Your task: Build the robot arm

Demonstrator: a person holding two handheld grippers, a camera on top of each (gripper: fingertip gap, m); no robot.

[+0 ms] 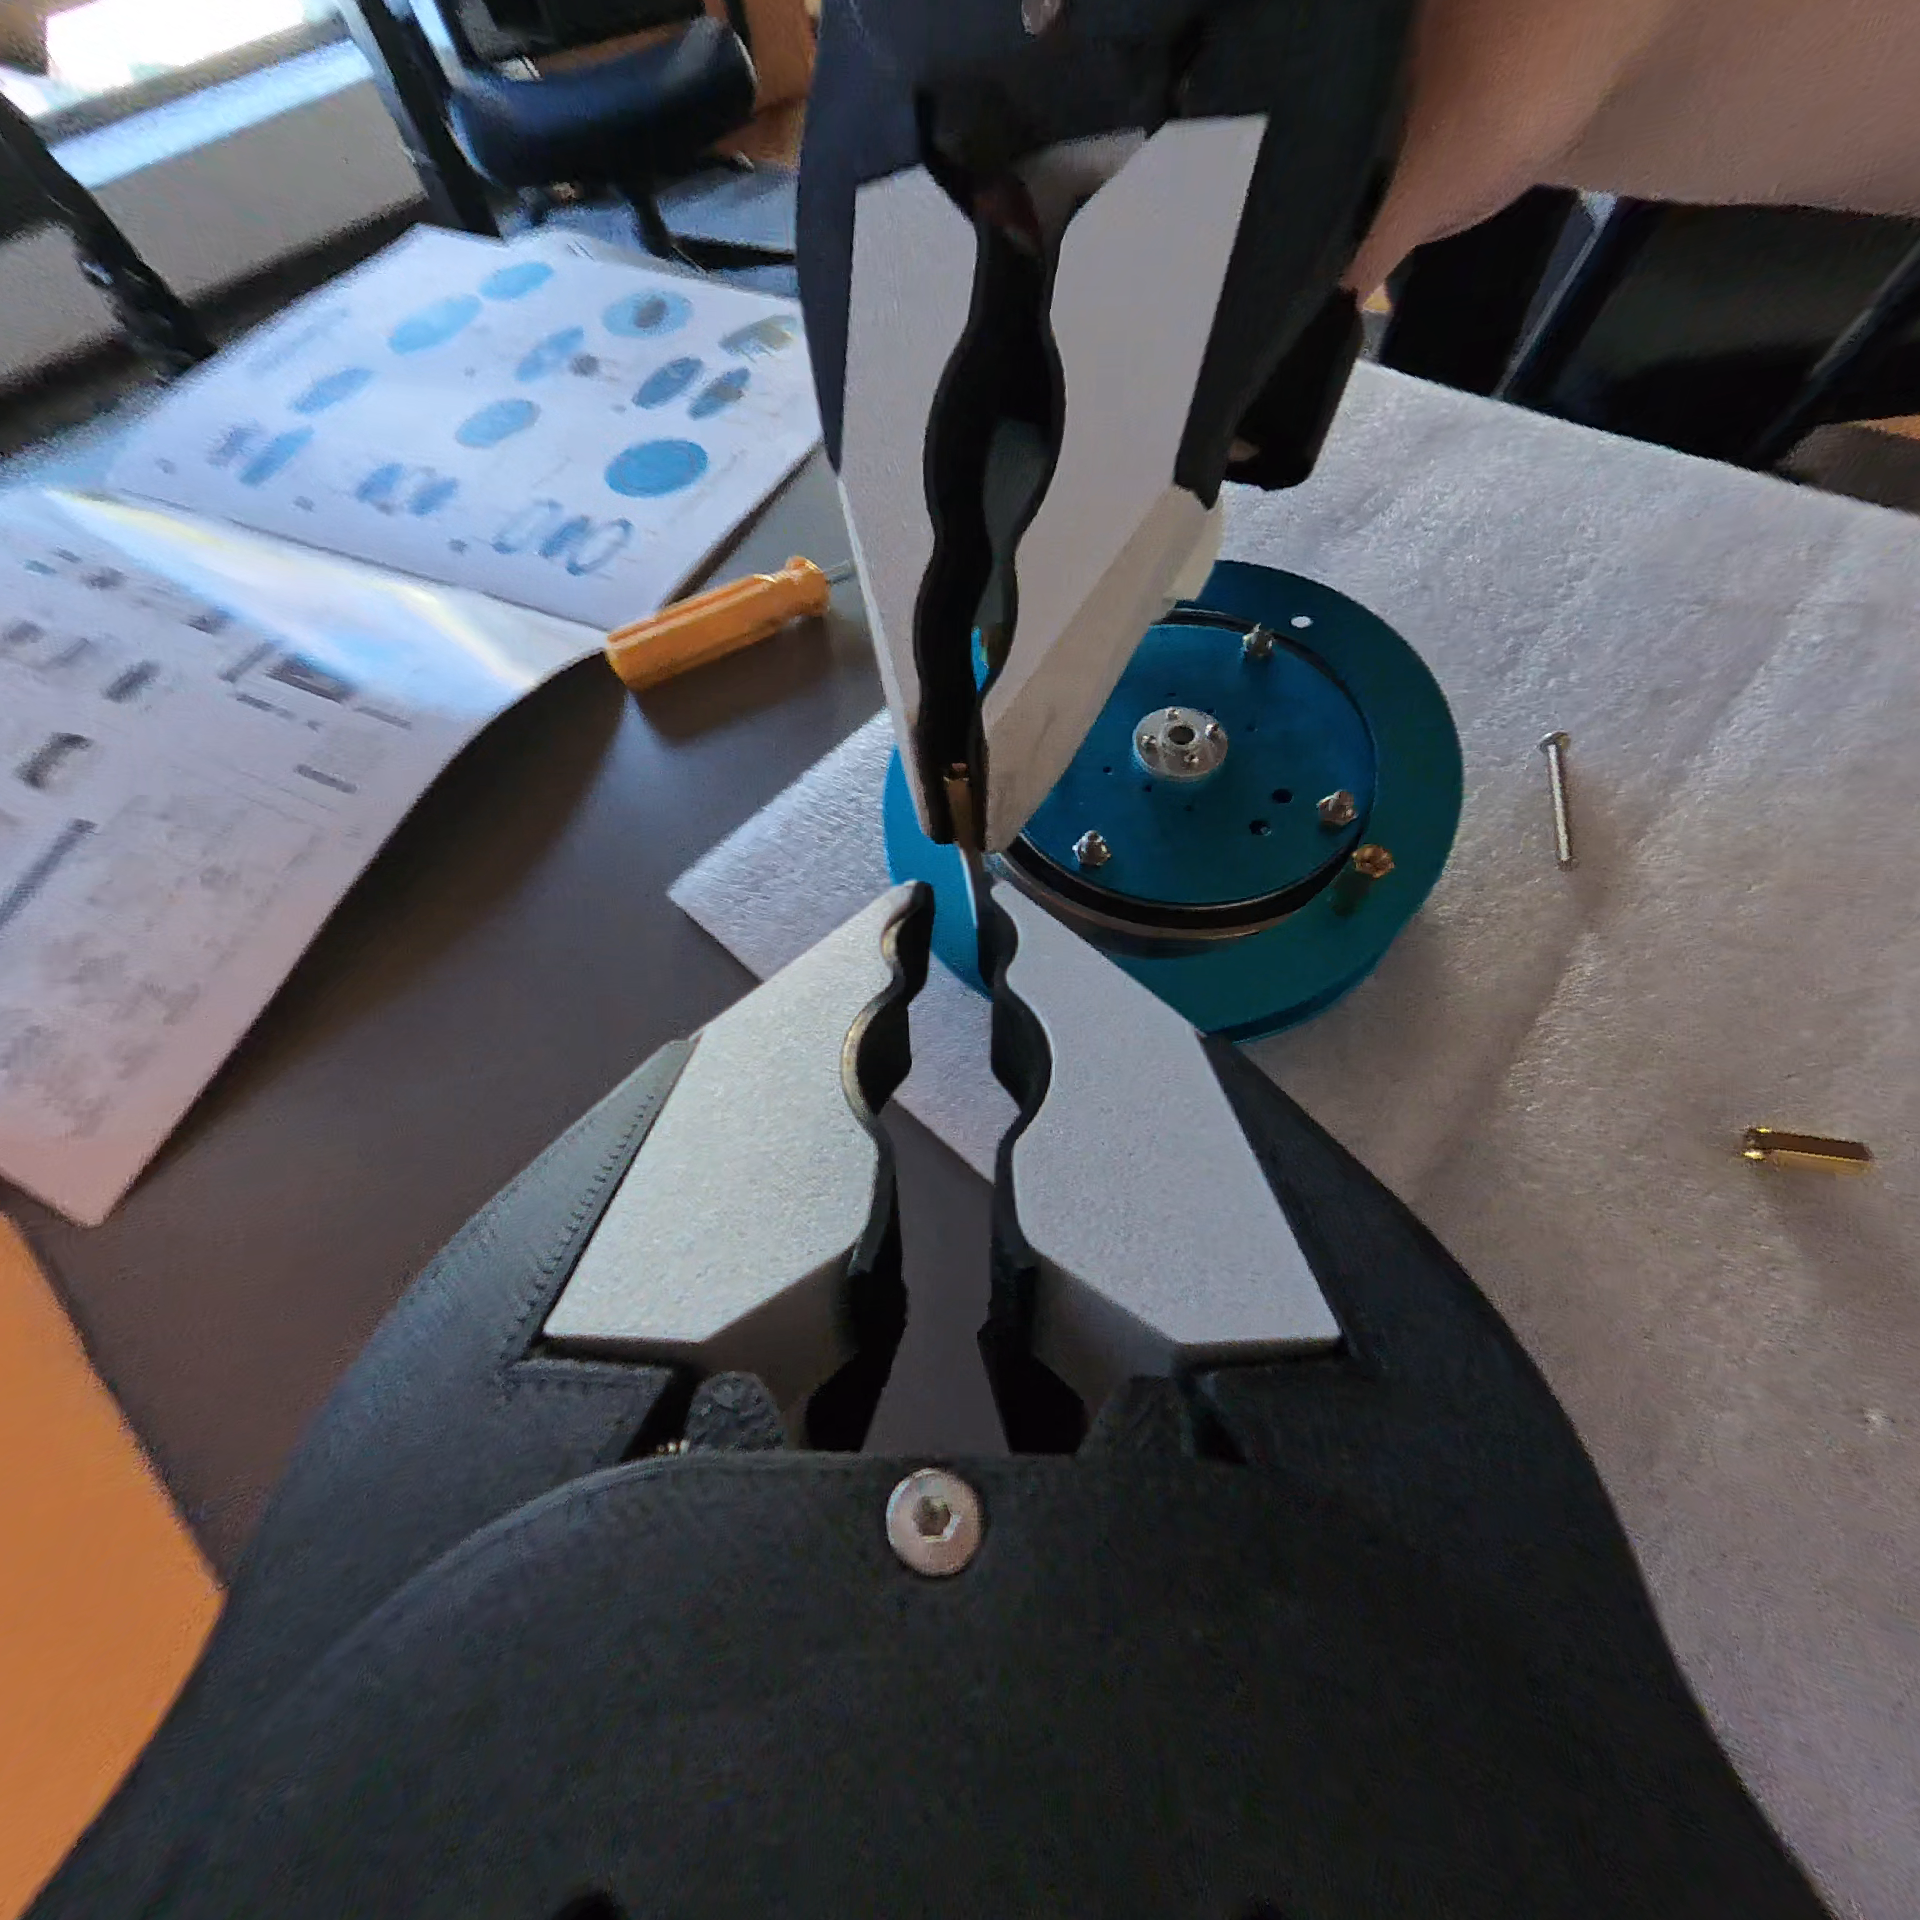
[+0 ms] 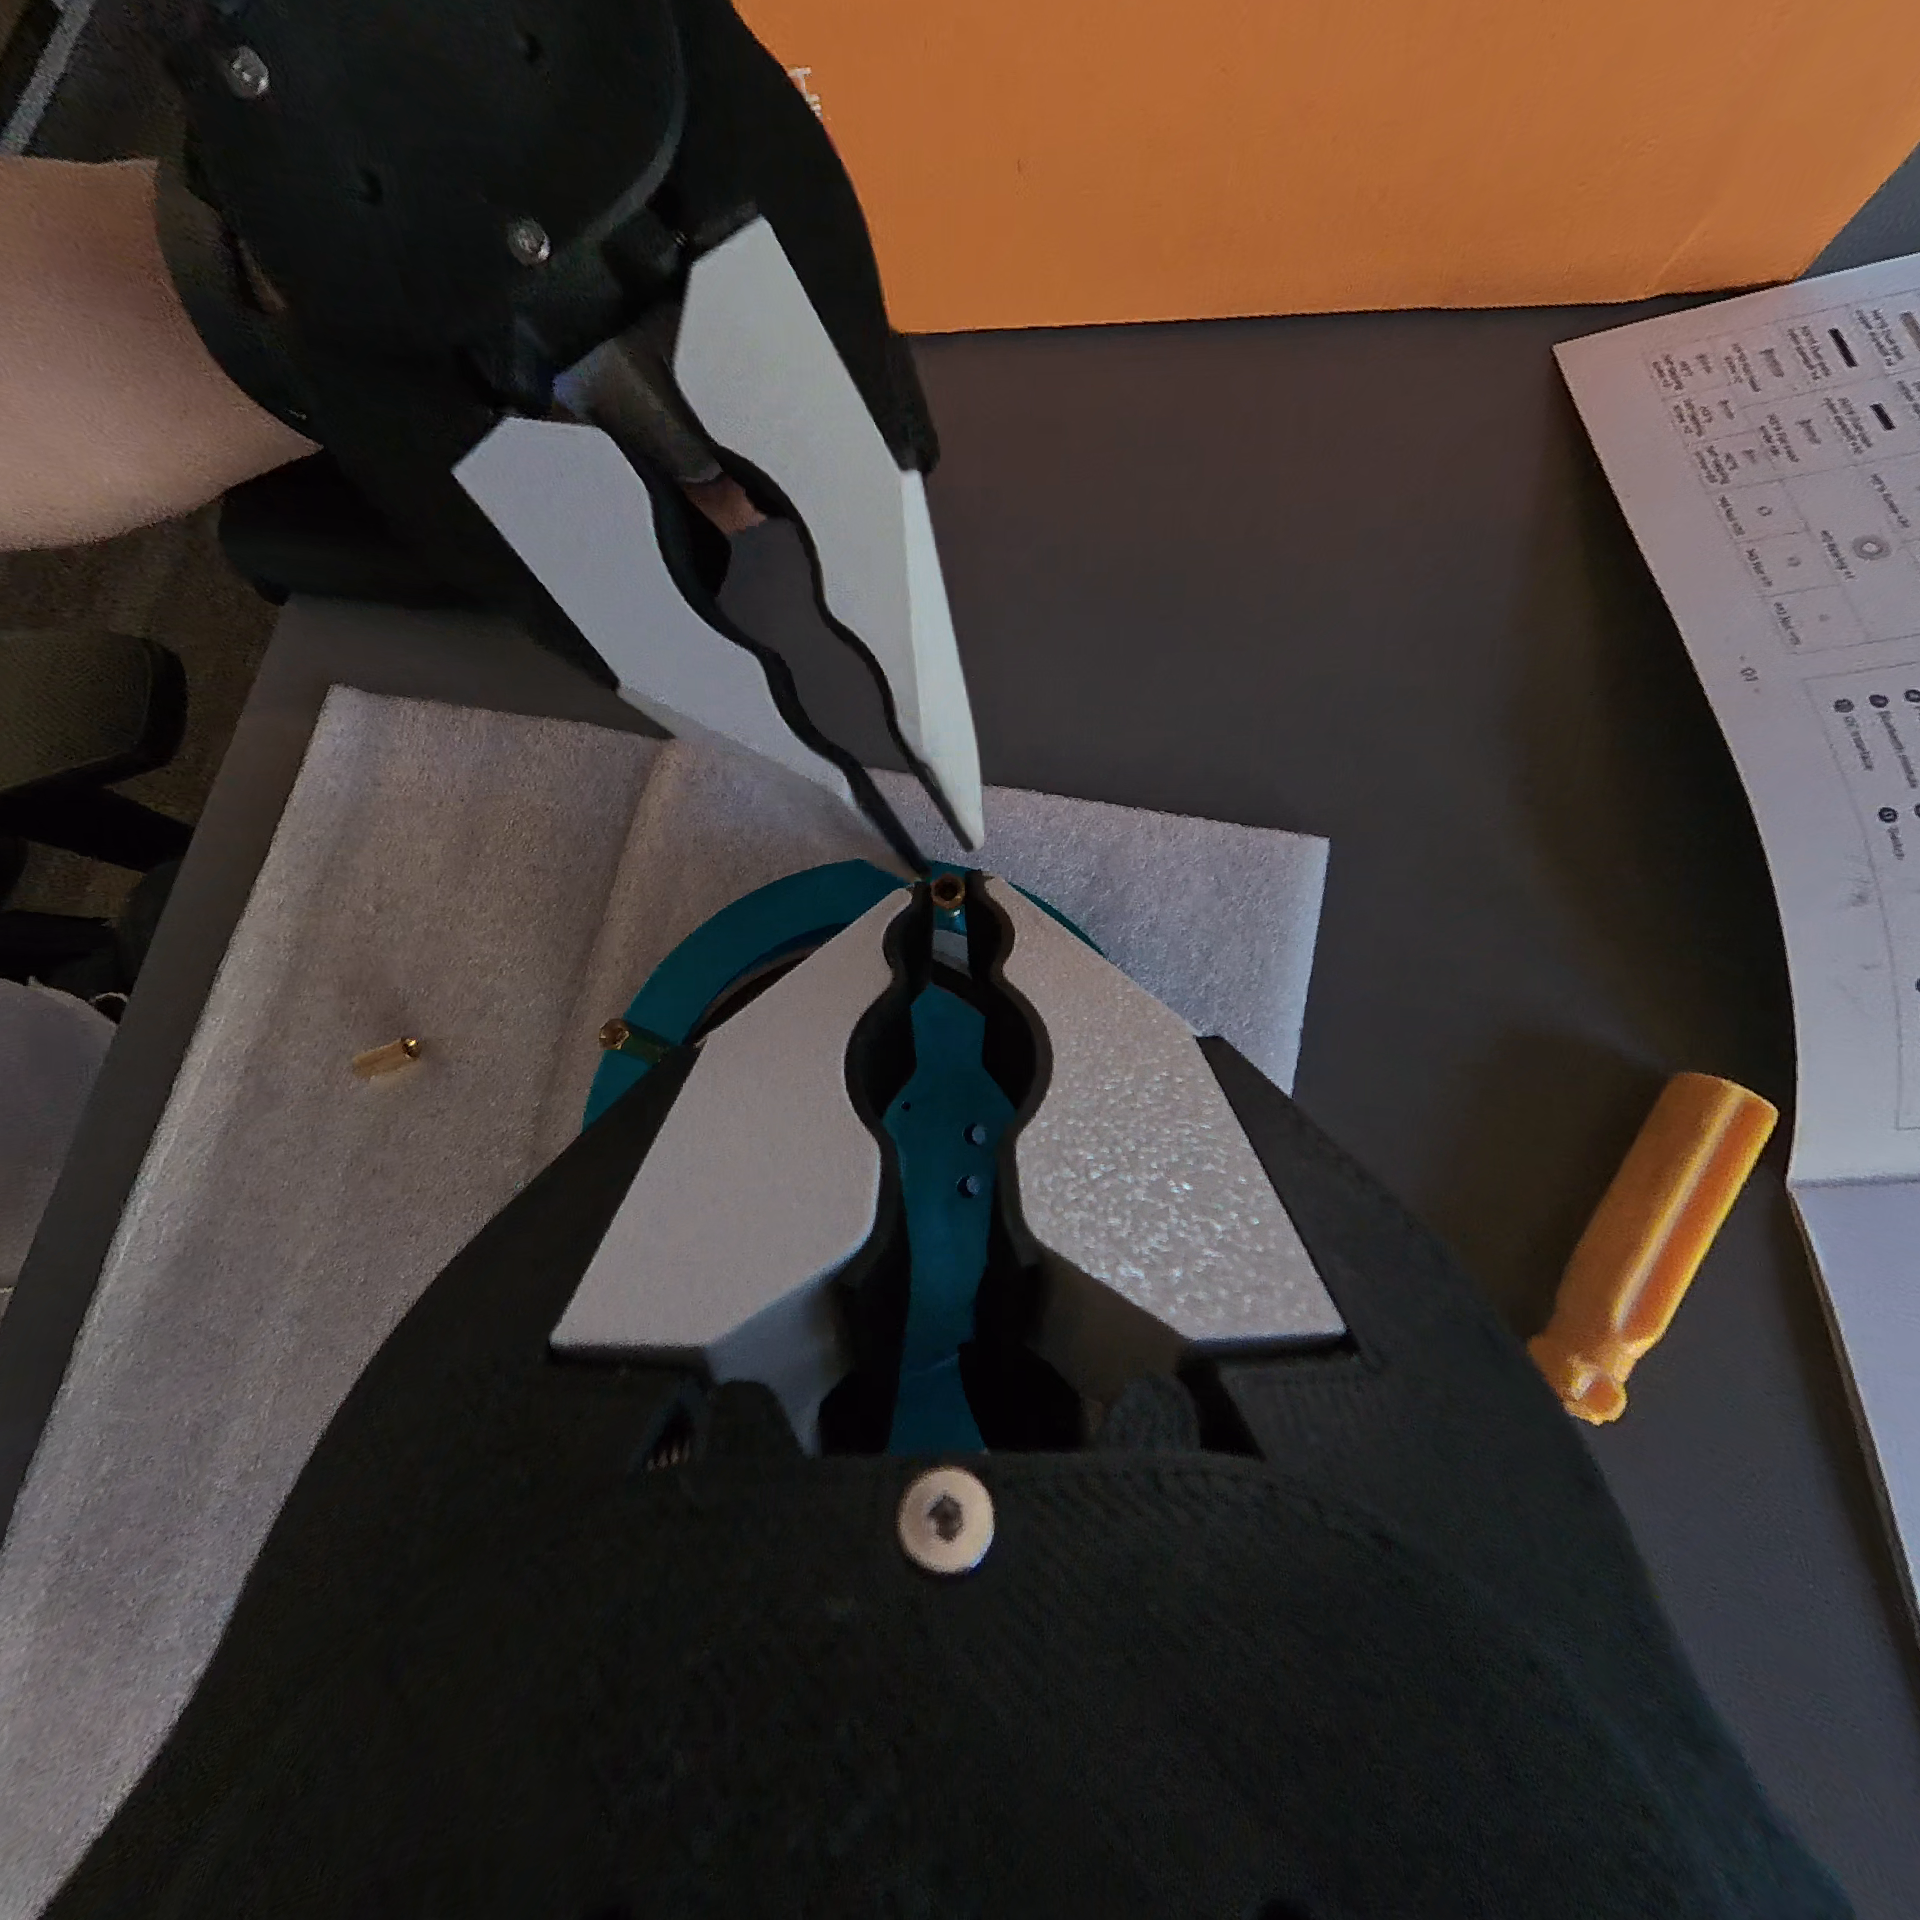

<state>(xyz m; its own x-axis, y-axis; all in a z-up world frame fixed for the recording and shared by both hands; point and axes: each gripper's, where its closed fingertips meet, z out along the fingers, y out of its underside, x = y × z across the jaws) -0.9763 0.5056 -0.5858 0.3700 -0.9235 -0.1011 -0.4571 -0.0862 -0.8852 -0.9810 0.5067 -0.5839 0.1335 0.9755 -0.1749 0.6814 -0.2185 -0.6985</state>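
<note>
Blue wheel (image 2: 727,935) half hidden by right gripper (image 2: 948,896), clamped on brass standoff (image 2: 948,890) | left gripper (image 1: 961,902) jaws slightly apart, empty | yellow screwdriver (image 2: 1652,1236) lies right.

We see a dark table (image 2: 1299,540) with a white foam sheet (image 1: 1558,623), an open paper booklet (image 1: 312,582), a yellow screwdriver (image 2: 1652,1236) and an orange box (image 2: 1299,156) lying on it.

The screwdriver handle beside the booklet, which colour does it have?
The screwdriver handle is orange-yellow, seen best in the right wrist view.
</note>
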